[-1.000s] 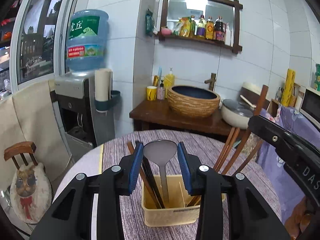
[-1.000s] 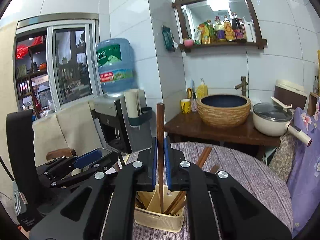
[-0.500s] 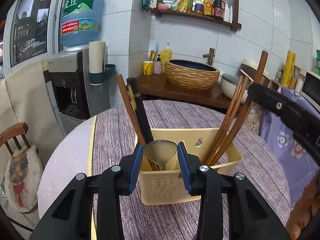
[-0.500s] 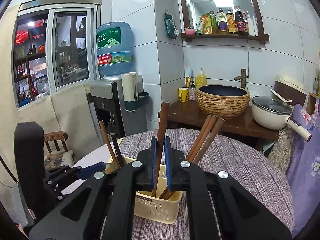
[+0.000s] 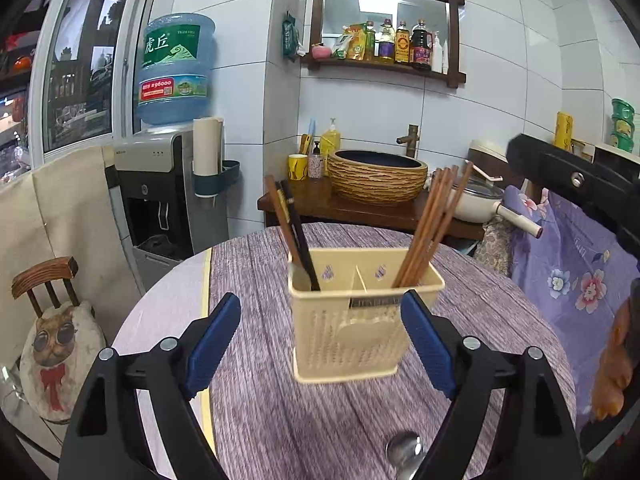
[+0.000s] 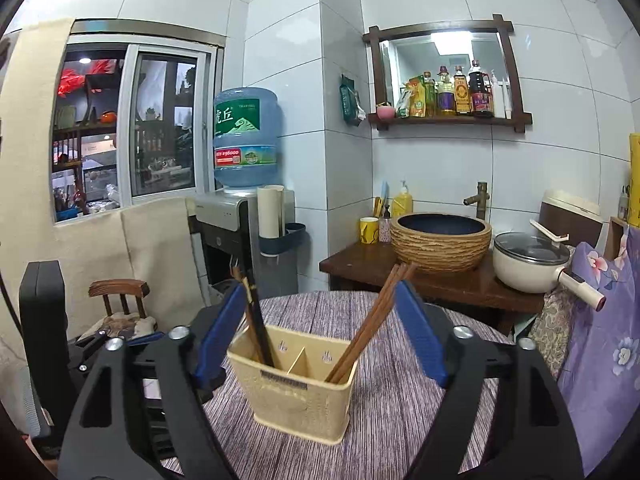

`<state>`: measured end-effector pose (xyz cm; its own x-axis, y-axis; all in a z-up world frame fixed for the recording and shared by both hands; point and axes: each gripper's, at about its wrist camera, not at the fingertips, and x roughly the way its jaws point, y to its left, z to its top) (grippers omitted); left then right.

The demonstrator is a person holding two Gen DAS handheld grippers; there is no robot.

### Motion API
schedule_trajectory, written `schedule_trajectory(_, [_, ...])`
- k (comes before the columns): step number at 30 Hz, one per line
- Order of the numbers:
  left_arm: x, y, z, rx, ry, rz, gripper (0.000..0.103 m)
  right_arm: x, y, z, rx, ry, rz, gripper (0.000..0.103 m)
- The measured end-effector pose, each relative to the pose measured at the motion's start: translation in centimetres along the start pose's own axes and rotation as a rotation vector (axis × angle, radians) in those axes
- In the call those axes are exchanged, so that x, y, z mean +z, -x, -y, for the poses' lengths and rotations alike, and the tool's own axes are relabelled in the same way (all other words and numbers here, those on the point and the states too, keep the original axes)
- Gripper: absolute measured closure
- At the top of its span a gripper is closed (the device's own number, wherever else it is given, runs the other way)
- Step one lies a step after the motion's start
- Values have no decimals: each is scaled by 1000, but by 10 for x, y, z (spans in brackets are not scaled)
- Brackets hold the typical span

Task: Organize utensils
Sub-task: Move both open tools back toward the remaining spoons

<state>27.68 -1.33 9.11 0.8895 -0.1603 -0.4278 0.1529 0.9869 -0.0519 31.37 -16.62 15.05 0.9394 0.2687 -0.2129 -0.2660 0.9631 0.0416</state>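
A cream two-compartment utensil caddy (image 5: 352, 316) (image 6: 296, 396) stands on the round purple-clothed table (image 5: 280, 420). Brown chopsticks (image 5: 432, 228) (image 6: 372, 324) lean in its right compartment. A brown and a black chopstick (image 5: 292, 232) (image 6: 256, 320) lean in its left one. My left gripper (image 5: 322, 348) is open and empty just in front of the caddy. My right gripper (image 6: 318, 334) is open and empty, its pads either side of the caddy top. A metal spoon (image 5: 404, 454) lies on the table at the left view's bottom edge.
A water dispenser (image 6: 244, 216) stands behind the table on the left. A wooden counter holds a woven basin (image 6: 440, 244) and a white pot (image 6: 532, 260). A small chair with a cat cushion (image 5: 52, 320) is at left. Purple floral cloth (image 6: 600, 340) hangs at right.
Both grippers opened. The left let go of the spoon it held and the right let go of its chopstick, which now stands in the caddy. Both drew back from the caddy.
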Motion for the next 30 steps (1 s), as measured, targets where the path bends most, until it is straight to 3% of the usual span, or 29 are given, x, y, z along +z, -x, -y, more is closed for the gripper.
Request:
schedule_trajectory(8, [-54, 22, -4, -53, 22, -104, 19, -61, 32, 9, 65, -37, -187, 15])
schedule_trajectory(14, [-100, 18, 12, -130, -33, -245, 20, -126, 37, 21, 16, -73, -345, 15])
schedule_trajectory(17, [-116, 15, 23, -161, -71, -297, 26, -156, 38, 31, -7, -121, -411, 15])
schedule_trajectory(24, [-137, 1, 51, -206, -162, -358, 27, -199, 51, 52, -42, -228, -467, 15])
schedule_trajectory(30, [-147, -17, 68, -225, -231, -423, 34, -204, 61, 61, -51, -265, -464, 15])
